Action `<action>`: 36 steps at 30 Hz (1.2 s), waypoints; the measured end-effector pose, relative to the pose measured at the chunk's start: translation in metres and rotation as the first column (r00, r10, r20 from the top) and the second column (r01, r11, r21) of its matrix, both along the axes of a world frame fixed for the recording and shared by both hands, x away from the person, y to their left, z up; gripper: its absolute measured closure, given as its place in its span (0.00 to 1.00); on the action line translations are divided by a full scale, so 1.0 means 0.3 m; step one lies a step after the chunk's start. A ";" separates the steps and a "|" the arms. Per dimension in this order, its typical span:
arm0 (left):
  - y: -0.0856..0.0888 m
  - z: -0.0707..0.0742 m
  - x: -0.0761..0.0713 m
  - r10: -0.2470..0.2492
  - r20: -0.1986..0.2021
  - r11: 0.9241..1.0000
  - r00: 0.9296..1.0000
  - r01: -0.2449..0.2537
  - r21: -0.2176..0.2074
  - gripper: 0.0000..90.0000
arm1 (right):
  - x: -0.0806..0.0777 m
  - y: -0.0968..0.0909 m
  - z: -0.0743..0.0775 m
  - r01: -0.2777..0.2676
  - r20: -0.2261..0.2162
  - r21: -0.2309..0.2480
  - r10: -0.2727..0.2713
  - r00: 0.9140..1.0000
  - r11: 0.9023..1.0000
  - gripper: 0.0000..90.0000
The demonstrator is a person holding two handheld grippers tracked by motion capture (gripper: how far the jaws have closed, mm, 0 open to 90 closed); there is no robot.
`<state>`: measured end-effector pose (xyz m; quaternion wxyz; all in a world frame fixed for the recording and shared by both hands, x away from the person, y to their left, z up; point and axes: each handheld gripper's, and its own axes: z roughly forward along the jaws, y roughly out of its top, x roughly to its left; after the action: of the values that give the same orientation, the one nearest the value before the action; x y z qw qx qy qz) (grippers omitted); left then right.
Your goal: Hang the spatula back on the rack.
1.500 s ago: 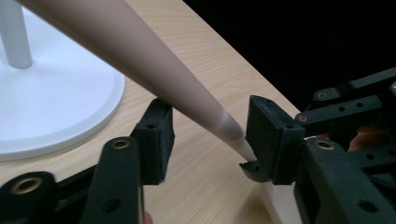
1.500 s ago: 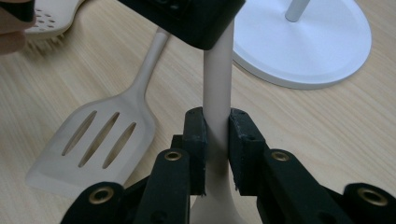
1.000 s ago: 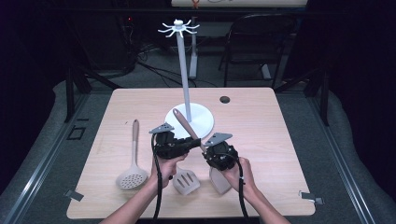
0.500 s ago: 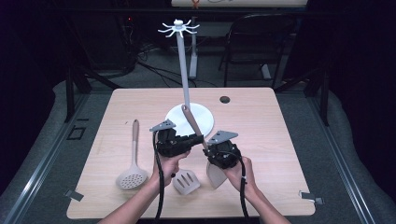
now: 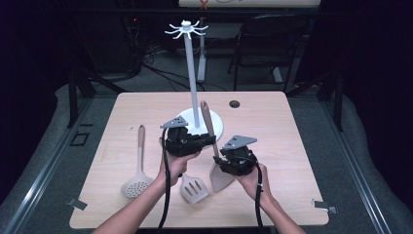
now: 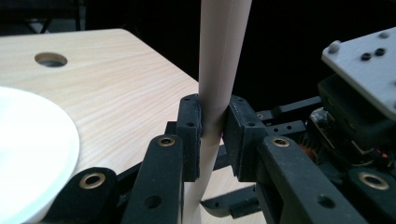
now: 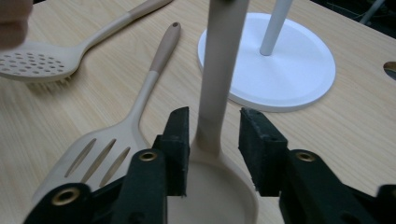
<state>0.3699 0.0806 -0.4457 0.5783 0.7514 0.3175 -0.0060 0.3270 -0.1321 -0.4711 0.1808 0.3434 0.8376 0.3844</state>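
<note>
A beige solid spoon (image 5: pixel 221 179) with a tan handle (image 6: pixel 219 56) stands nearly upright, its bowl (image 7: pixel 215 196) low over the table. My left gripper (image 5: pixel 210 140) is shut on the handle, and both pads (image 6: pixel 189 135) press it in the left gripper view. My right gripper (image 5: pixel 220 160) sits at the spoon's neck (image 7: pixel 212 126). Its jaws have just been opening and stand apart from the neck, with a gap on each side. The white hanging stand (image 5: pixel 193 92) rises from its round base (image 5: pixel 219 127) just behind the grippers.
A slotted turner (image 5: pixel 194 187) lies flat beside the spoon's bowl, also seen as the turner (image 7: pixel 107 144) left of my right jaws. A skimmer (image 5: pixel 135 184) lies farther left. A cable hole (image 5: pixel 234 104) is near the table's far edge. Chairs stand beyond the table.
The spoon's handle has swung from a leftward tilt to nearly upright as the left gripper rose. The right jaws have let go of the spoon's neck.
</note>
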 end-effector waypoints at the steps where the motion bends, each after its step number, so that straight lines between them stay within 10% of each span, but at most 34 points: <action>1: 0.000 0.004 0.002 -0.003 0.002 1.000 1.000 0.003 0.005 0.85 | -0.002 -0.006 -0.002 0.006 0.002 0.007 -0.006 1.000 1.000 0.63; 16: 0.015 0.063 0.054 -0.027 0.075 0.996 0.997 0.020 0.087 0.85 | 0.006 -0.144 -0.057 0.080 -0.088 -0.040 -0.083 0.993 0.996 0.05; 36: 0.035 0.108 0.124 -0.034 0.113 0.989 0.993 0.017 0.147 0.85 | 0.054 -0.240 -0.107 0.157 -0.173 -0.076 -0.168 0.971 0.985 0.02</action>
<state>0.4073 0.0910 -0.4135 0.5391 0.7949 0.2733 0.0533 0.3433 -0.2042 -0.5032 0.1463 0.4380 0.8311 0.3098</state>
